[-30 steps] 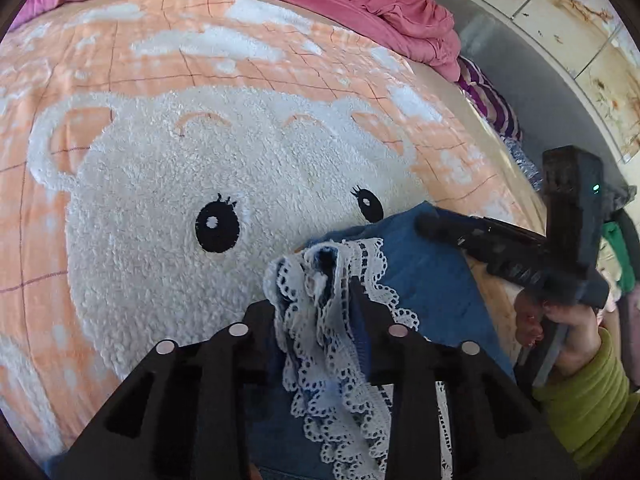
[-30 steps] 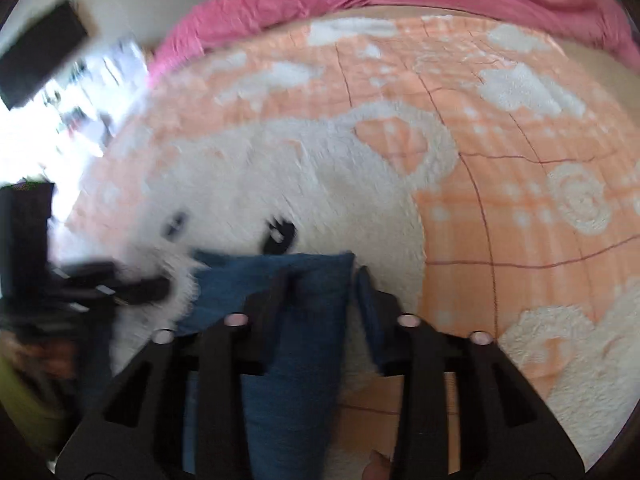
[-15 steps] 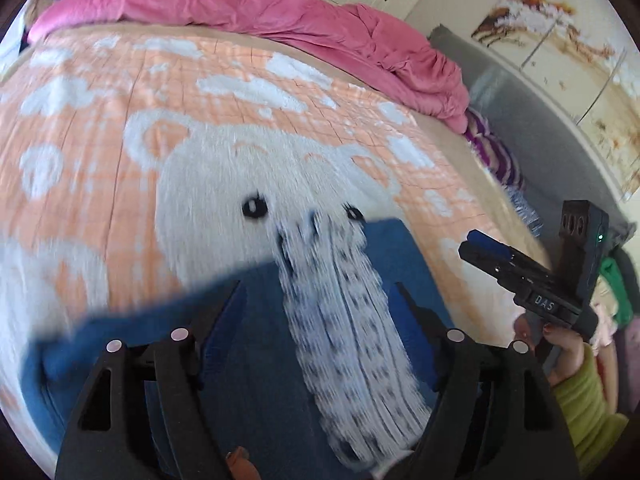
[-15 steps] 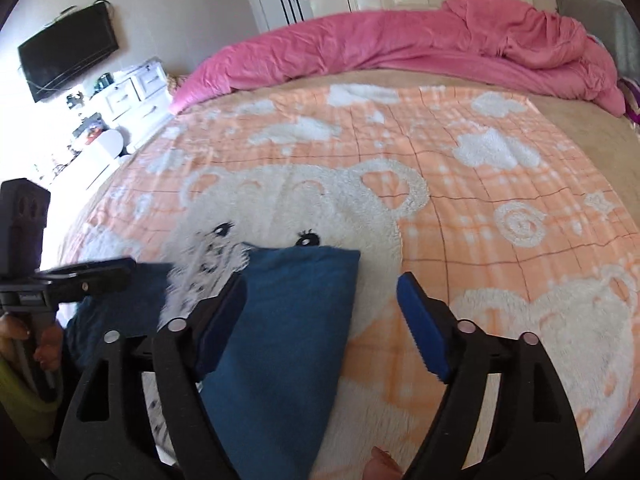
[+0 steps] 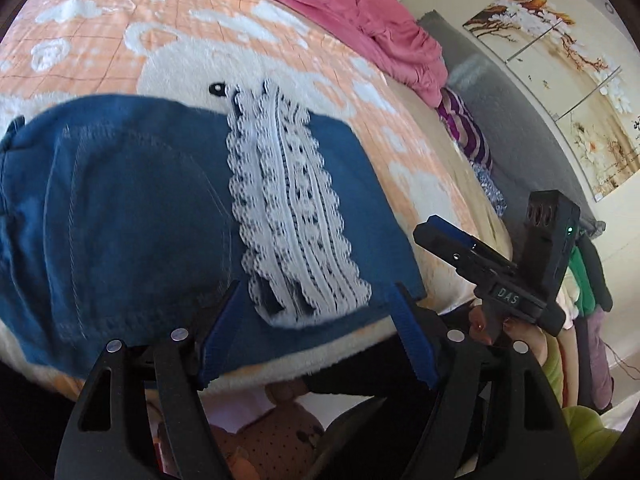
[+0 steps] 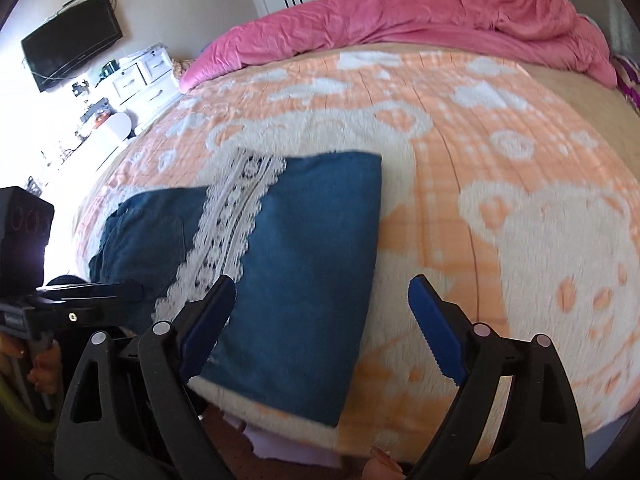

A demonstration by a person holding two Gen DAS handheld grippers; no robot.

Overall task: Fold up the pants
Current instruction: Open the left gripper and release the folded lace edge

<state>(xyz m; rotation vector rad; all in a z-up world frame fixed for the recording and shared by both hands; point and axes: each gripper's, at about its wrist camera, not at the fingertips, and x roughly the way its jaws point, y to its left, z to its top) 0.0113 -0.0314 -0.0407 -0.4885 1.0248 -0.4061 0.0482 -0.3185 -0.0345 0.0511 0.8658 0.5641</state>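
One pair of blue pants [image 5: 128, 200] lies folded on the blanket [image 6: 500, 128]; left gripper [image 5: 312, 336] and right gripper [image 6: 320, 320] both released.

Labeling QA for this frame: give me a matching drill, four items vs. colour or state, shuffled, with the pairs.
Items:
1. denim pants
2. lace trim
3. duvet
4. right gripper

Colour or state:
A. pink, bunched at the far end of the bed
B. jaws apart, holding nothing
C. blue, lying folded on the bear blanket
D. white, lying on the denim

Pairs: 1-C, 2-D, 3-A, 4-B
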